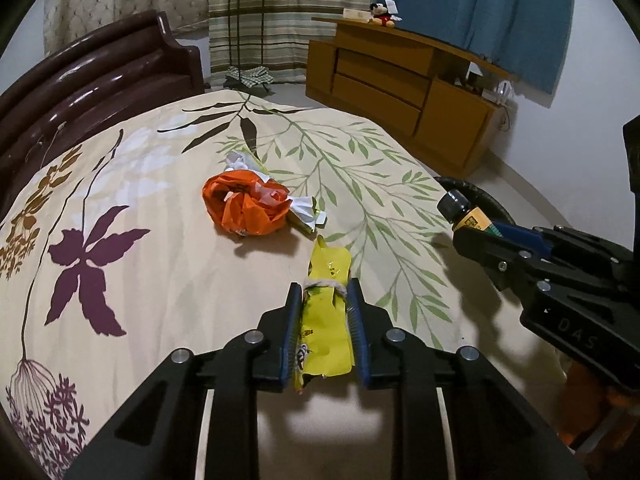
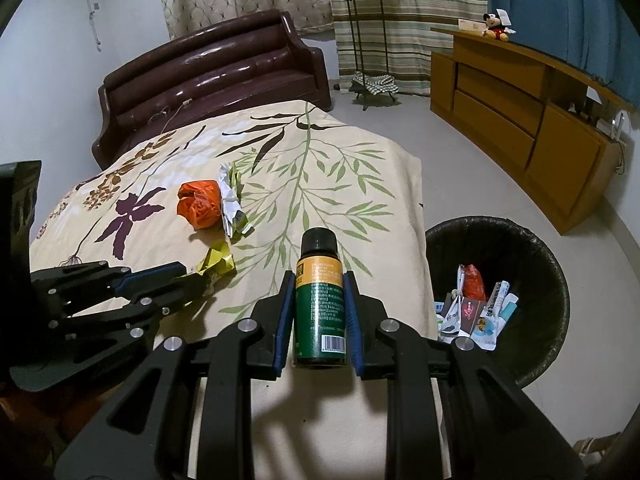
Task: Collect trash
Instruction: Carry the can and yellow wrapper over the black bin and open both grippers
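Note:
My left gripper [image 1: 325,292] is shut on a yellow wrapper [image 1: 326,320] tied with string, held just above the bed. My right gripper [image 2: 319,280] is shut on a small green bottle [image 2: 320,300] with a black cap and orange label; it also shows in the left wrist view [image 1: 466,210]. An orange plastic bag [image 1: 246,204] lies on the bed beyond the left gripper, with a crumpled white and green wrapper [image 1: 306,210] beside it. A black bin [image 2: 500,300] with several scraps inside stands on the floor right of the bed.
The bed [image 1: 160,200] has a floral cover and a dark brown headboard [image 2: 208,76]. A wooden cabinet [image 2: 520,120] stands at the right wall with a plush toy [image 2: 496,26] on top. A plant stand [image 2: 364,40] is by the curtains.

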The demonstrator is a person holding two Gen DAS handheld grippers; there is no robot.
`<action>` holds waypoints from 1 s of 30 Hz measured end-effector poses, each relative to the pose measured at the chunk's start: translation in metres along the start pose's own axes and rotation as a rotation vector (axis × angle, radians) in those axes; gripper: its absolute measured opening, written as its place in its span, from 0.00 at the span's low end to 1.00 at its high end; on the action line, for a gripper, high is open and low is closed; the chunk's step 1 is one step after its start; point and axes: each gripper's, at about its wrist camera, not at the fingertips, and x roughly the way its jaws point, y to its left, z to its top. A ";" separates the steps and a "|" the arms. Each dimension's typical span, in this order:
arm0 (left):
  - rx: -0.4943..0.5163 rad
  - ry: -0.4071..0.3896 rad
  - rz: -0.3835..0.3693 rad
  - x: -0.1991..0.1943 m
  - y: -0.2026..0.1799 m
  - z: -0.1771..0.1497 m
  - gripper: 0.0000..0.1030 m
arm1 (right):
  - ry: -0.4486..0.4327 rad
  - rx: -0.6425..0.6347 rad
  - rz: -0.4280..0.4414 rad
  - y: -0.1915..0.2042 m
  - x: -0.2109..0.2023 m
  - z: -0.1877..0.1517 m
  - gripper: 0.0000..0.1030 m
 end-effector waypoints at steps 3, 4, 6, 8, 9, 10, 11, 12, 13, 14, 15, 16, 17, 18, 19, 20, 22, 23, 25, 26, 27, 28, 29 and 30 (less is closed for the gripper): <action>-0.012 -0.019 0.013 -0.004 0.000 0.000 0.23 | -0.002 0.000 -0.001 -0.001 -0.001 0.000 0.22; -0.018 -0.025 0.017 -0.006 0.001 0.001 0.23 | -0.003 0.000 -0.001 -0.001 -0.001 0.000 0.22; -0.032 -0.040 0.029 -0.010 0.001 0.001 0.23 | -0.009 0.002 -0.002 -0.001 -0.002 0.000 0.22; -0.043 -0.060 0.042 -0.015 0.000 0.003 0.23 | -0.020 0.004 -0.005 -0.001 -0.005 0.000 0.22; -0.046 -0.072 0.045 -0.018 0.000 0.003 0.23 | -0.027 0.005 -0.007 -0.002 -0.006 0.001 0.22; -0.050 -0.087 0.048 -0.022 -0.002 0.004 0.23 | -0.032 0.007 -0.010 -0.002 -0.008 0.001 0.22; -0.052 -0.095 0.047 -0.023 -0.003 0.006 0.23 | -0.040 0.008 -0.014 -0.003 -0.011 0.001 0.22; -0.056 -0.108 0.047 -0.026 -0.004 0.008 0.23 | -0.049 0.010 -0.018 -0.004 -0.015 0.000 0.22; -0.061 -0.117 0.046 -0.027 -0.006 0.010 0.23 | -0.060 0.012 -0.026 -0.006 -0.018 0.002 0.22; -0.064 -0.127 0.043 -0.029 -0.007 0.011 0.23 | -0.070 0.014 -0.032 -0.008 -0.021 0.002 0.22; -0.066 -0.137 0.042 -0.030 -0.008 0.013 0.23 | -0.080 0.016 -0.039 -0.011 -0.024 0.004 0.22; -0.066 -0.147 0.044 -0.031 -0.010 0.015 0.23 | -0.094 0.018 -0.050 -0.014 -0.027 0.006 0.22; -0.062 -0.164 0.045 -0.032 -0.013 0.018 0.23 | -0.106 0.020 -0.061 -0.017 -0.030 0.007 0.22; -0.059 -0.175 0.044 -0.032 -0.016 0.021 0.23 | -0.118 0.022 -0.073 -0.020 -0.033 0.009 0.22; -0.058 -0.183 0.041 -0.031 -0.018 0.023 0.23 | -0.125 0.023 -0.083 -0.024 -0.035 0.010 0.22; -0.056 -0.189 0.033 -0.030 -0.022 0.027 0.23 | -0.135 0.025 -0.097 -0.029 -0.038 0.012 0.22; -0.047 -0.198 0.025 -0.026 -0.029 0.035 0.23 | -0.147 0.033 -0.121 -0.037 -0.040 0.016 0.22; -0.042 -0.200 0.022 -0.024 -0.032 0.038 0.23 | -0.154 0.039 -0.134 -0.042 -0.042 0.017 0.22; -0.033 -0.208 0.012 -0.019 -0.040 0.045 0.23 | -0.169 0.048 -0.158 -0.052 -0.045 0.018 0.22; -0.030 -0.213 0.011 -0.018 -0.043 0.048 0.23 | -0.175 0.051 -0.170 -0.055 -0.046 0.019 0.22; -0.027 -0.217 0.008 -0.016 -0.047 0.050 0.23 | -0.183 0.053 -0.187 -0.059 -0.048 0.020 0.22; -0.022 -0.221 0.004 -0.014 -0.051 0.053 0.23 | -0.189 0.055 -0.197 -0.063 -0.049 0.020 0.22; -0.013 -0.226 0.001 -0.011 -0.057 0.056 0.23 | -0.193 0.056 -0.207 -0.066 -0.049 0.020 0.22; -0.008 -0.228 0.000 -0.010 -0.061 0.057 0.23 | -0.198 0.059 -0.221 -0.070 -0.050 0.021 0.22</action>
